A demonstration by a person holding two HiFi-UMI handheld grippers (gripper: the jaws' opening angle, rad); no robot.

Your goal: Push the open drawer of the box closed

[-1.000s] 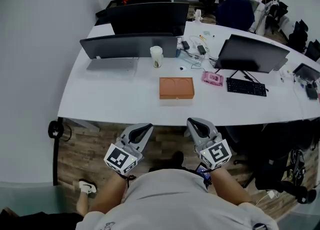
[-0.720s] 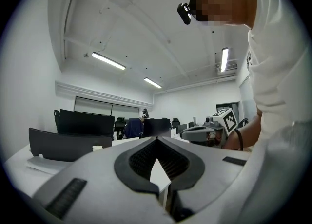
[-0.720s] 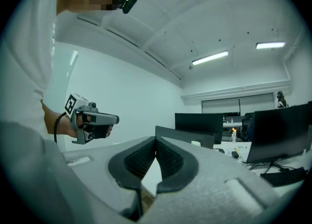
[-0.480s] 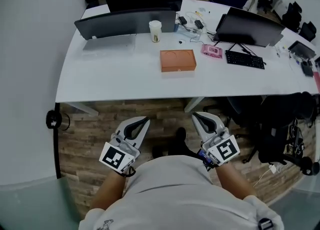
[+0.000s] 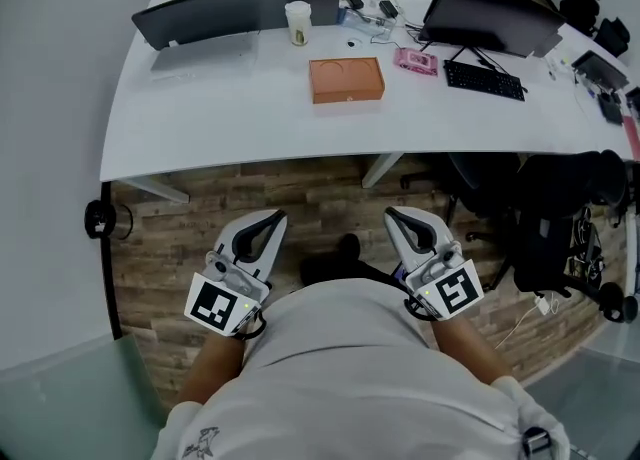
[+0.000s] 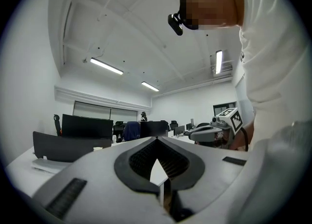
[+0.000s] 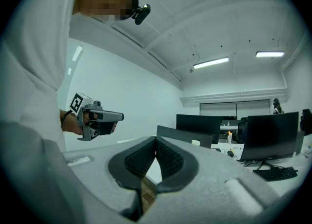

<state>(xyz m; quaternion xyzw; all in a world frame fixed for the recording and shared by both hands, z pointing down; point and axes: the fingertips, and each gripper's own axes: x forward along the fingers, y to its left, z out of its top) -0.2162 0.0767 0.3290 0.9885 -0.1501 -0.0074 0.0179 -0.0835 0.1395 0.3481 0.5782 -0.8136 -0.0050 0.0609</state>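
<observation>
The orange-brown box (image 5: 346, 79) lies flat on the white desk (image 5: 250, 138), with two round marks on its lid; from here I cannot tell whether its drawer stands out. Both grippers are held close to the person's body, over the wooden floor and well short of the desk edge. My left gripper (image 5: 272, 216) has its jaws shut with nothing between them, tips meeting (image 6: 156, 139). My right gripper (image 5: 393, 214) is likewise shut and empty (image 7: 156, 138). Each gripper view shows the other one alongside: the right gripper (image 6: 214, 129), the left gripper (image 7: 97, 118).
Behind the box stand a paper cup (image 5: 297, 22), dark monitors (image 5: 240, 8), a pink item (image 5: 419, 61) and a keyboard (image 5: 484, 80). A black office chair (image 5: 560, 218) sits at the right under the desk edge. A desk leg (image 5: 380, 170) drops near the middle.
The desk and box have slid up and away in the head view as the person backed off. Both grippers came back along with the body and stayed shut.
</observation>
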